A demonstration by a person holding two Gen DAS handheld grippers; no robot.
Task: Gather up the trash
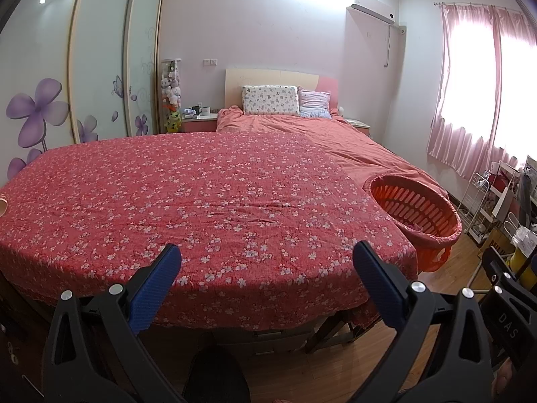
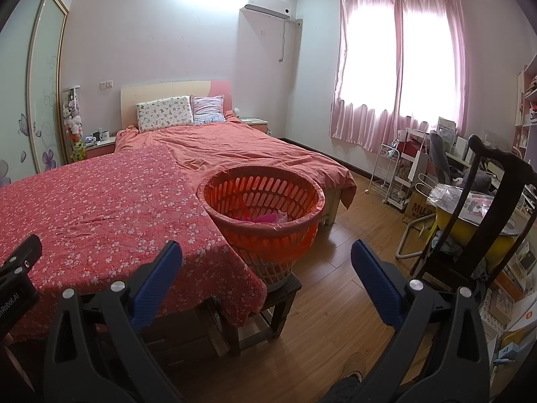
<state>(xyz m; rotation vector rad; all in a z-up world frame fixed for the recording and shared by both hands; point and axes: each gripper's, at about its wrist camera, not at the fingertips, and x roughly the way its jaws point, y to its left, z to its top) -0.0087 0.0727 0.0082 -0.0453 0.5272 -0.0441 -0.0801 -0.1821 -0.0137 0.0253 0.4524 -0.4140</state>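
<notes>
Left gripper (image 1: 266,268) and right gripper (image 2: 266,267) were wide open, empty; orange basket (image 2: 265,215) ahead of the right one held pink trash (image 2: 265,218).

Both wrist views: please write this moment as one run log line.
left gripper: open, empty | right gripper: open, empty | orange basket: on stool beside table, pink items inside | floral tablecloth: no trash seen

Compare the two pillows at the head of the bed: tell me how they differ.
The white pillow with small floral print is wider and sits on the left; the pale pink striped pillow is narrower and sits to its right. The floral pillow's pattern is scattered small motifs; the pink one shows fine stripes. The floral pillow overlaps the striped one's near edge. Both lean against the cream headboard.
</notes>
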